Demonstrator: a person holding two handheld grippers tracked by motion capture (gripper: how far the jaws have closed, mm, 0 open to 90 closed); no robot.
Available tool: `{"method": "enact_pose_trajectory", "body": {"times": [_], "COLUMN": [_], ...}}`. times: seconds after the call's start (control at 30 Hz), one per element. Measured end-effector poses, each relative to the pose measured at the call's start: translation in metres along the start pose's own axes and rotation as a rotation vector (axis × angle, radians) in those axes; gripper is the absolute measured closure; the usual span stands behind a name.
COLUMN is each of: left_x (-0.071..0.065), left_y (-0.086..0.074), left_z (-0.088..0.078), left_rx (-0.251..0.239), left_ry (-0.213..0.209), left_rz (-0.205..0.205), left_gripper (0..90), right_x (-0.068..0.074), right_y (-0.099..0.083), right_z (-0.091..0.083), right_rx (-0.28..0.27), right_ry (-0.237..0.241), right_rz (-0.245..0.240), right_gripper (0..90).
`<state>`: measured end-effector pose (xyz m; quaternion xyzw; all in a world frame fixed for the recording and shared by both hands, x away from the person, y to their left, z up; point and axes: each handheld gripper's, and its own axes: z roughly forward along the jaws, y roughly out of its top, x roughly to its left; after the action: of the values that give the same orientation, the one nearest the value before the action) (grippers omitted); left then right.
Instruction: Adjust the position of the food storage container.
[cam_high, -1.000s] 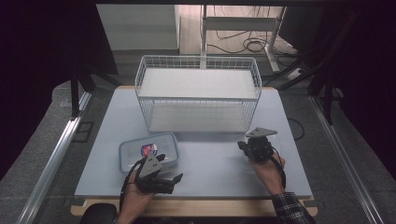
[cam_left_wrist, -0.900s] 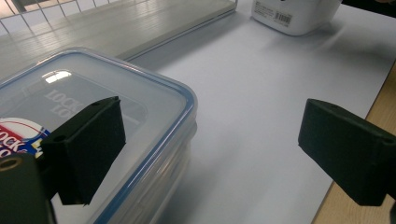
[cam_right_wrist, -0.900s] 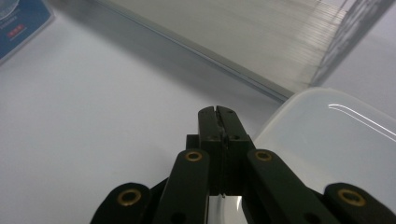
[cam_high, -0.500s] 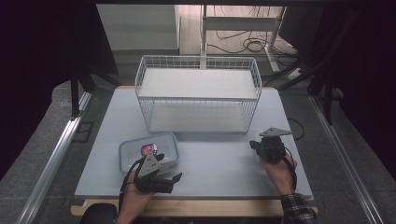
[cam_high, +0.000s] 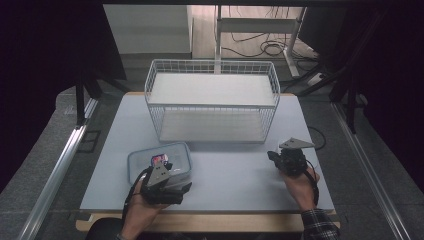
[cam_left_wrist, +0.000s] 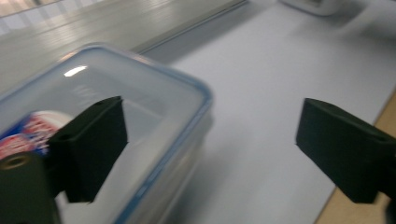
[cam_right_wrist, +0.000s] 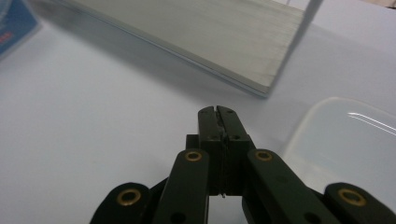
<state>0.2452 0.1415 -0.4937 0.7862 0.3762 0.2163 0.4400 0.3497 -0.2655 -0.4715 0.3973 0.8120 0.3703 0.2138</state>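
Left gripper view: container (cam_left_wrist: 116, 107) blurred, cropped, between spread, closing left gripper (cam_left_wrist: 210, 154); right gripper (cam_right_wrist: 218, 112) together.

The right tongs (cam_right_wrist: 218, 111) are sitting with jaws pressed together, nothing between them, over the pale table (cam_right_wrist: 102, 107). At 12 o'clock a grey slab edge (cam_right_wrist: 196, 35) is crossing — at 3 o'clock a clear rounded lid (cam_right_wrist: 345, 140) is lying.

The container (cam_left_wrist: 107, 140) is blurred and cut off by the left gripper view's edges
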Motion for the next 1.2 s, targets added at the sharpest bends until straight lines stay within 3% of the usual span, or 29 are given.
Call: {"method": "enact_pose_trajectory", "body": {"times": [0.1,0.13,0.17,0.2,0.23,0.27,0.3,0.33,0.37,0.5,0.63,0.7,0.73,0.77,0.87,0.93,1.03,1.2], "left_x": [0.008,0.015,0.021,0.025,0.038,0.038,0.053,0.053,0.059,0.083,0.091,0.100,0.100,0.106,0.111,0.117,0.118,0.120], "left_y": [0.002,0.002,0.001,0.000,-0.004,-0.004,-0.011,-0.011,-0.014,-0.024,-0.029,-0.036,-0.036,-0.040,-0.045,-0.050,-0.052,-0.053], "left_z": [-0.010,-0.017,-0.022,-0.025,-0.032,-0.032,-0.037,-0.037,-0.040,-0.055,-0.059,-0.058,-0.058,-0.057,-0.056,-0.052,-0.047,-0.047], "left_rx": [-0.013,-0.030,-0.043,-0.046,-0.043,-0.043,-0.027,-0.027,-0.024,-0.043,-0.027,0.007,0.007,0.031,0.065,0.118,0.153,0.148], "left_ry": [0.031,0.045,0.052,0.059,0.075,0.075,0.096,0.096,0.109,0.170,0.214,0.261,0.261,0.300,0.337,0.340,0.345,0.328], "left_rz": [-0.023,-0.039,-0.059,-0.071,-0.106,-0.106,-0.147,-0.147,-0.162,-0.218,-0.231,-0.248,-0.248,-0.257,-0.266,-0.292,-0.298,-0.338], "left_gripper": [20.6,25.7,38.1,38.1,53.7,58.6,66.6,71.3,71.3,89.8,90.0,90.0,89.9,89.9,89.8,89.8,89.9,89.9], "right_x": [0.003,0.004,0.008,0.008,0.011,0.011,0.013,0.013,0.014,0.019,0.020,0.019,0.019,0.019,0.020,0.020,0.021,0.025], "right_y": [0.000,-0.001,-0.001,-0.001,-0.002,-0.002,-0.002,-0.002,-0.002,-0.004,-0.005,-0.006,-0.006,-0.007,-0.006,-0.006,-0.006,-0.005], "right_z": [0.001,0.002,0.004,0.004,0.005,0.005,0.006,0.006,0.007,0.010,0.011,0.012,0.012,0.013,0.012,0.012,0.013,0.014], "right_rx": [-0.005,-0.006,-0.007,-0.007,-0.007,-0.007,-0.008,-0.008,-0.009,-0.005,-0.006,-0.007,-0.007,-0.005,-0.009,-0.012,-0.007,-0.014], "right_ry": [0.015,0.017,0.023,0.023,0.032,0.032,0.038,0.038,0.042,0.050,0.061,0.080,0.080,0.082,0.092,0.094,0.102,0.134], "right_rz": [-0.002,-0.013,-0.035,-0.035,-0.047,-0.047,-0.057,-0.057,-0.058,-0.064,-0.057,-0.048,-0.048,-0.046,-0.045,-0.045,-0.047,-0.054], "right_gripper": [88.8,88.7,88.6,88.6,88.7,88.7,88.7,88.7,88.7,88.7,88.8,88.6,88.6,88.2,88.2,88.2,88.2,88.3]}}
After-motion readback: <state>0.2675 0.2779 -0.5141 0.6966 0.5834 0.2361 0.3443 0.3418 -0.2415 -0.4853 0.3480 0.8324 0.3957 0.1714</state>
